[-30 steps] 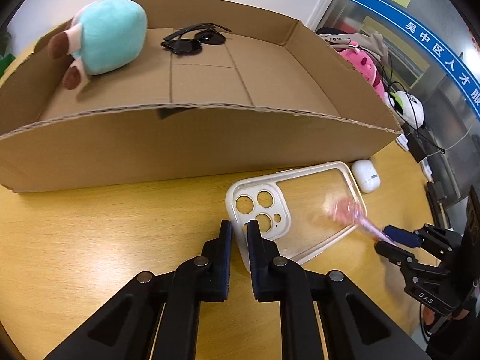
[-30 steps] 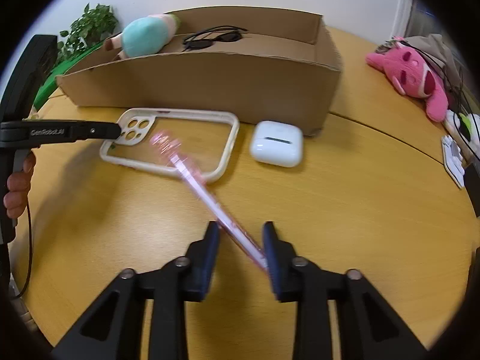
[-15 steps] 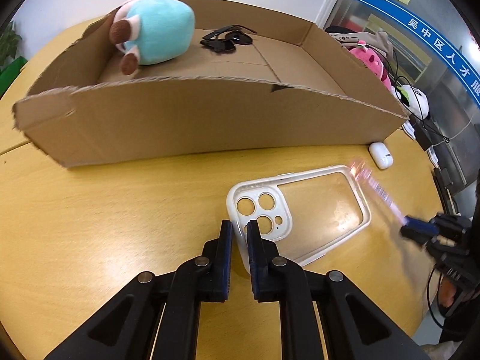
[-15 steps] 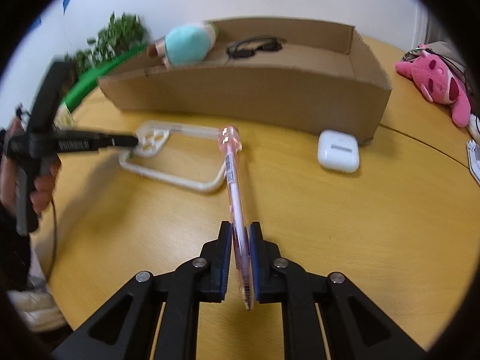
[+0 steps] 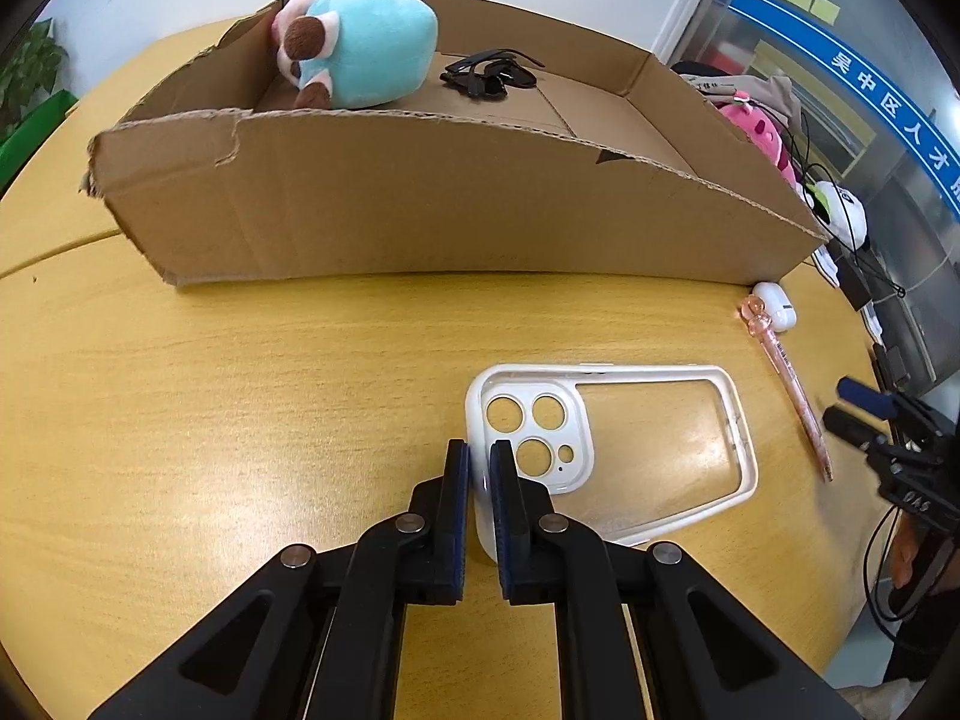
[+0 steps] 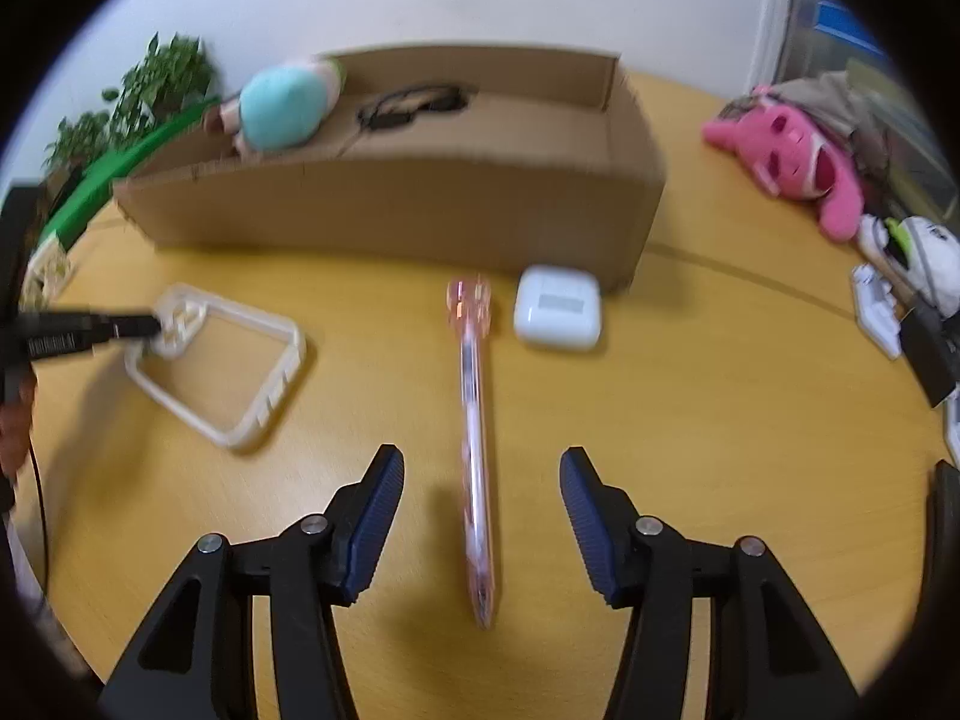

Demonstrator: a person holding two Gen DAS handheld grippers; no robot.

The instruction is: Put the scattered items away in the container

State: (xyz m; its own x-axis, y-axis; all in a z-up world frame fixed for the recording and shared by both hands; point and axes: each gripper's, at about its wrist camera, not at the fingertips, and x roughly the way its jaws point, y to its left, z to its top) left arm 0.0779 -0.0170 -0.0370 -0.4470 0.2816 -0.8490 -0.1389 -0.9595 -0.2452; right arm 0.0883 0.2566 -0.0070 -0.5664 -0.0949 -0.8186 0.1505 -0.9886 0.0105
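Gripping phone case [image 5: 606, 456] edge, left tool [image 5: 479, 474]; right tool [image 6: 480, 498] wide, pen [image 6: 474, 450] between; right view blurred.

Bright, even indoor lighting. Both fisheye views bend straight lines and darken at the corners. The right wrist view is motion-blurred around the cardboard box [image 6: 390, 210]; the left view is sharp. Soft shadows below the box.

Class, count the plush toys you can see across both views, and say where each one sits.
3. A teal plush lies inside the box at its left end; a pink plush and a white plush lie on the table, right of the box. Others may be hidden.
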